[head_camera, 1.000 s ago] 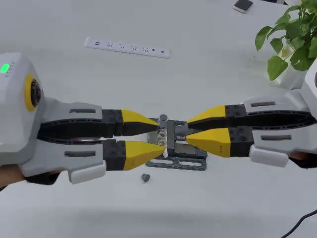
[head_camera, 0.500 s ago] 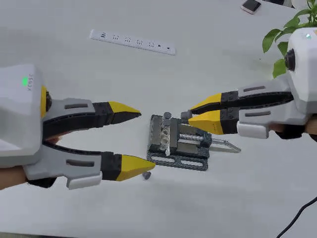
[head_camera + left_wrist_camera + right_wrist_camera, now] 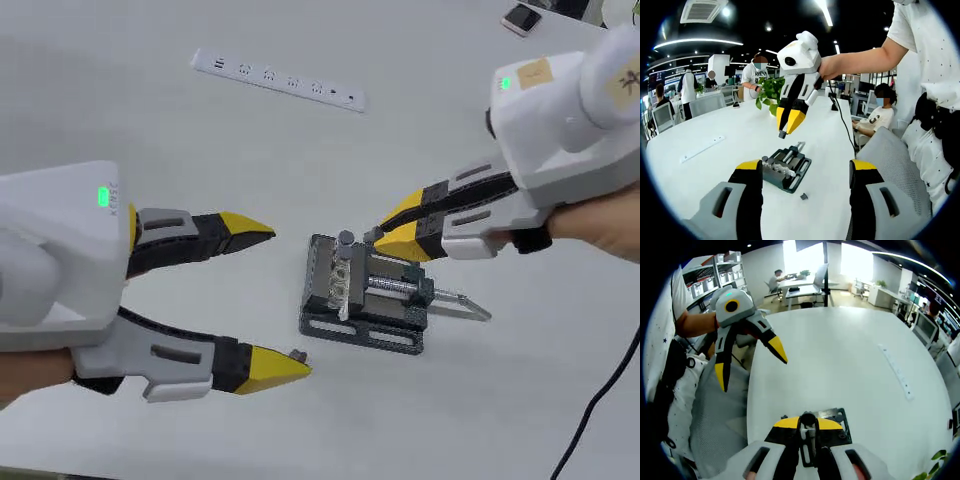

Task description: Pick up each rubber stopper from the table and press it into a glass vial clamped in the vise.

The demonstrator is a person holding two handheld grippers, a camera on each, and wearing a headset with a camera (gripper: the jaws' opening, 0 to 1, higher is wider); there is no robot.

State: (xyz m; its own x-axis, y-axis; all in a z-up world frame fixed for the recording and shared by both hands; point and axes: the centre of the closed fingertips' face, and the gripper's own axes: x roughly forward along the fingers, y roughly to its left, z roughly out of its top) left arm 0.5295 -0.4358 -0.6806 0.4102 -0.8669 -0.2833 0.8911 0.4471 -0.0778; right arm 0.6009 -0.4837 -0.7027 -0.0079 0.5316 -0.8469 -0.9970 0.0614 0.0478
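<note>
Grey stopper pinched in right gripper (above the vise).

Left tool agape, right tool clenched.

power strip and phone lie well apart.

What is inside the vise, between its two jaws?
A row of clear glass vials stands clamped in the vise; the farthest one carries a grey rubber stopper. Their number and contents cannot be told: the glass blurs together.
</note>
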